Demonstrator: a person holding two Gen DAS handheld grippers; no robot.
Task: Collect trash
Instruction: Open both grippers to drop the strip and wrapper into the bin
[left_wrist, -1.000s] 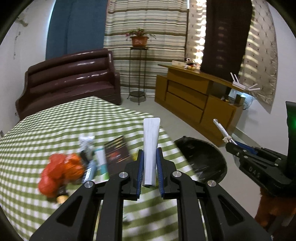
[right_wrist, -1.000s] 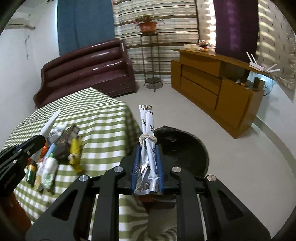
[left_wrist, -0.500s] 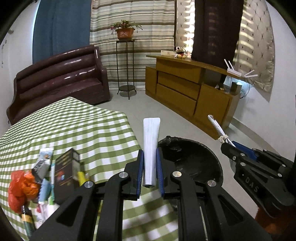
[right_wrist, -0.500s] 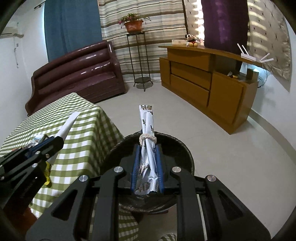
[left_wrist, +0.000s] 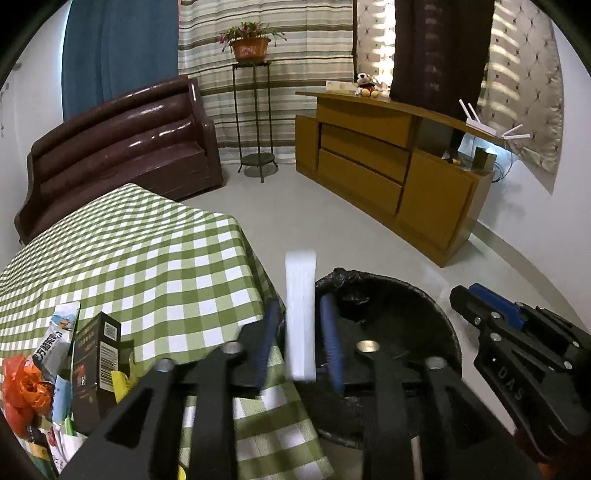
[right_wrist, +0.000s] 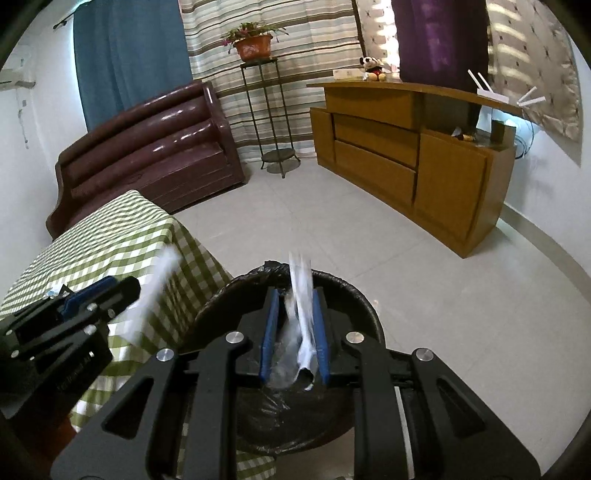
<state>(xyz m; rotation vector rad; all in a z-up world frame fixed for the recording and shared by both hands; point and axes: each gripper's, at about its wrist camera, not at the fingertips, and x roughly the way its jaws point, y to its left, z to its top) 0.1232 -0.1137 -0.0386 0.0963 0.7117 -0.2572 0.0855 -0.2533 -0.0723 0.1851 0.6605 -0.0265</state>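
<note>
In the left wrist view my left gripper (left_wrist: 299, 304) hangs at the table corner beside the black-lined bin (left_wrist: 424, 295). Its jaws are opening, and the flat white paper strip (left_wrist: 301, 314) stands blurred between the pads with gaps on both sides. My right gripper (right_wrist: 295, 293) is over the bin (right_wrist: 351, 291), jaws opening. The silver knotted wrapper (right_wrist: 301, 321) is blurred and loose between its pads, leaning on the right one. Each view shows the other tool: the right gripper (left_wrist: 491, 306) and the left gripper (right_wrist: 103, 291) with its strip (right_wrist: 155, 288).
A green checked table (left_wrist: 147, 258) carries a pile at its near left: a black box (left_wrist: 96, 362), an orange bag (left_wrist: 22, 391) and a snack wrapper (left_wrist: 55, 339). Beyond stand a brown sofa (left_wrist: 122, 147), a plant stand (left_wrist: 255, 110) and a wooden sideboard (left_wrist: 388, 166).
Both grippers have travelled right from over the table to the bin and dropped lower. Both pairs of jaws have parted, and the strip and the wrapper now sit loose and blurred.
</note>
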